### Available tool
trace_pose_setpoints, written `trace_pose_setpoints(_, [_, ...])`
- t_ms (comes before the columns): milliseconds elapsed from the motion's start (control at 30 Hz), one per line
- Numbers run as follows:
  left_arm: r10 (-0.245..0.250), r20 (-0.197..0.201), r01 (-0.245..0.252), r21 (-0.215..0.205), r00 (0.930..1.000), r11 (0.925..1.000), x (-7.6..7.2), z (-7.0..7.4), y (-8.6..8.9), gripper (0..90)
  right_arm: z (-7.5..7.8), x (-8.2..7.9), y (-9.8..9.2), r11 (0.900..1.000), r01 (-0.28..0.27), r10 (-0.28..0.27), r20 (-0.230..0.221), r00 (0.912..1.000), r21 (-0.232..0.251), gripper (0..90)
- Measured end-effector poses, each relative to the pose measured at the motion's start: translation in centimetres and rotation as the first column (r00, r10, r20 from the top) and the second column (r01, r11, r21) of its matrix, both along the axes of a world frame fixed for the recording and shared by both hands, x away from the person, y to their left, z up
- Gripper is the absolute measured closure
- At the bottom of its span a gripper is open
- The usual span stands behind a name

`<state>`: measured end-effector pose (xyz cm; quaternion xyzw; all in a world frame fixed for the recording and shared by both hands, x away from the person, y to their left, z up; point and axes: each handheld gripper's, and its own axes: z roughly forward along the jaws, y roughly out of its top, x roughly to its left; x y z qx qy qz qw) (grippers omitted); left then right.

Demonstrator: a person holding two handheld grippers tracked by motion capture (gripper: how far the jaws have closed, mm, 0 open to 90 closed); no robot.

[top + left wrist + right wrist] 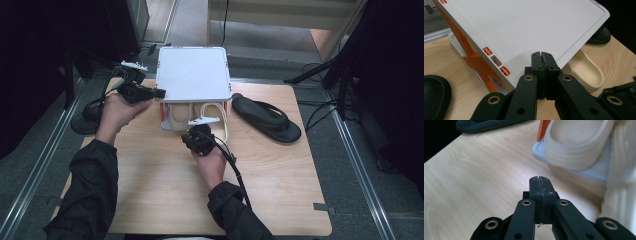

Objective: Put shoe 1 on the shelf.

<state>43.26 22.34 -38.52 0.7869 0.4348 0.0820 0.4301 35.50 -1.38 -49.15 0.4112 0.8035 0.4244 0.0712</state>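
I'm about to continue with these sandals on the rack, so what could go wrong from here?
1. The shut left gripper sits at the edge of the white and orange plastic shoe rack; a push could tip or slide it.
2. The shut right gripper is close to the cream foam sandal overhanging the lower shelf; a nudge might knock it off.

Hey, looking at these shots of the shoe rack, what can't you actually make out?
- Cream sandals: in the high view the rack's white top covers most of them.
- Second black sandal: cut off by the left gripper view's edge, so its shape is unclear.
- Right cream sandal: blurred and cut off at the right gripper view's edge.
- Left tongs at the top's edge: touching or just short, cannot tell.
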Motion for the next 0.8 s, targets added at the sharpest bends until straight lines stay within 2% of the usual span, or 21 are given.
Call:
trace_pose_setpoints(133, [0.001,-0.001,-0.001,-0.003,1.0,1.0,0.0,0.0,0.0,89.6,0.1,-1.4,-1.6,1.0,-0.016,0.016,0.006,0.9999,-0.007,90.0])
trace_pose_setpoints(333, [0.002,-0.001,-0.002,-0.004,1.0,1.0,0.0,0.0,0.1,89.5,-0.3,-2.7,-4.0,1.0,-0.011,0.011,-0.001,0.9999,-0.003,90.0])
trace_pose_setpoints(500, [0.005,-0.002,-0.005,-0.013,1.0,0.9999,0.0,-0.1,0.1,89.6,-0.8,-3.3,-6.0,1.0,0.018,-0.017,-0.035,0.9992,0.021,90.0])
trace_pose_setpoints(800, [0.005,-0.002,-0.005,-0.01,1.0,0.9999,0.0,-0.1,0.1,89.5,-1.1,-4.3,-8.0,0.999,0.029,-0.029,-0.014,0.9995,-0.026,90.0])
